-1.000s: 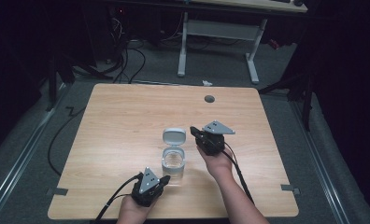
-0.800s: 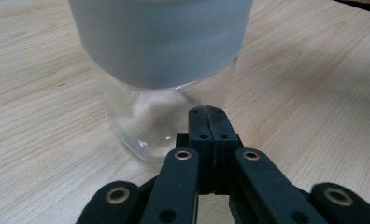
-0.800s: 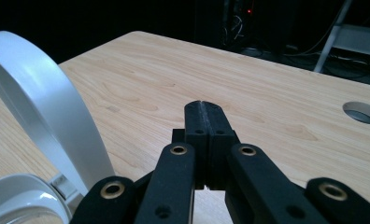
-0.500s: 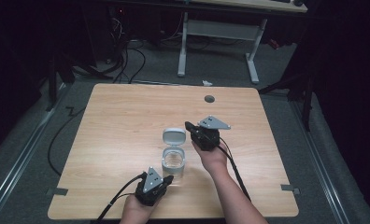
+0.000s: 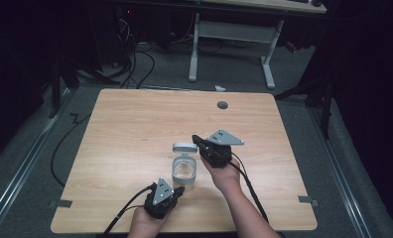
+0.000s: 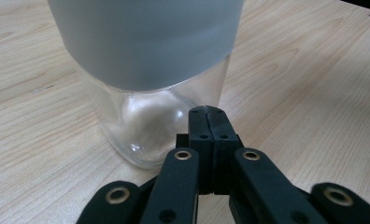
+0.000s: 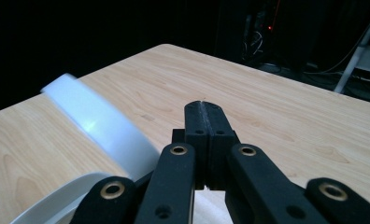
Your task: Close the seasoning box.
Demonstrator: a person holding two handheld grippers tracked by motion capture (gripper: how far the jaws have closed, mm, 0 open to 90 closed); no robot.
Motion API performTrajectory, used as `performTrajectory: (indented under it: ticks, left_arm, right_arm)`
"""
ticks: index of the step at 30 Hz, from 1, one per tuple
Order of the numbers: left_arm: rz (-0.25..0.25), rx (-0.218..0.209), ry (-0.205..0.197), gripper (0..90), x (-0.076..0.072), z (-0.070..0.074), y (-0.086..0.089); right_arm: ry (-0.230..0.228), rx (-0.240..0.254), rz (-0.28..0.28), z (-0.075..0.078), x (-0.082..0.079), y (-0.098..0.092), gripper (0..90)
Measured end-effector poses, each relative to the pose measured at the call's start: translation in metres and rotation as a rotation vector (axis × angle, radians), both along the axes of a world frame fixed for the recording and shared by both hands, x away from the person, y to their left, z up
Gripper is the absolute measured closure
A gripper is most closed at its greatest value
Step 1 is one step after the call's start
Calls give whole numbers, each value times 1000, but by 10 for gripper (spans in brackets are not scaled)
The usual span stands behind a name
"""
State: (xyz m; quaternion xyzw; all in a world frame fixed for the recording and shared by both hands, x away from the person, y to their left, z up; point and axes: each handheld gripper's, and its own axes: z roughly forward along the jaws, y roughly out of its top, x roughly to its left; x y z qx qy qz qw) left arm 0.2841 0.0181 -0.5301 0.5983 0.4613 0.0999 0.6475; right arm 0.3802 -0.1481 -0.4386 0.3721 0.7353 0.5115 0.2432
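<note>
Right claw: my right gripper [image 5: 197, 141] has its jaws pressed together with nothing between them. It has slid left from where it was a second ago and now sits by the lid's right edge, tips pointing left.
Left claw: my left gripper [image 5: 178, 189] is closed tight and empty, parked at the near side of the jar's base; it has not shifted.
Jar: the glass jar [image 5: 184, 169] with its grey collar stands upright at the table's near middle, open on top. In the left gripper view the closed tips sit just at its clear lower wall [image 6: 141, 130]; I cannot tell whether they touch.
Lid: the white lid [image 5: 184, 147] is hinged back on the jar's far side, standing tilted up; in the right gripper view its rim [image 7: 99, 126] runs close along the left of my jaws.
Meaning: I judge the right claw is lining up to nudge the lid while the left braces the jar.
Table: wooden table [image 5: 135, 129].
</note>
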Motion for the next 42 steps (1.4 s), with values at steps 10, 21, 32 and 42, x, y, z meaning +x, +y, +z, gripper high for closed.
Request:
performTrajectory:
  ticks: [10,21,32,42]
  left_arm:
    - [-3,-8,-4,900,0,1,-1]
    - [-6,-15,0,900,-1,3,1]
    - [39,69,-8,860,-2,-1,44]
    - [264,118,-11,657,38,2,129]
  right_arm:
    - [-5,7,23,-7,-25,0,900]
    - [-13,-13,59,-17,-50,3,898]
    - [-8,-5,-3,-21,-59,-28,876]
    - [65,-16,-174,-47,-58,-98,840]
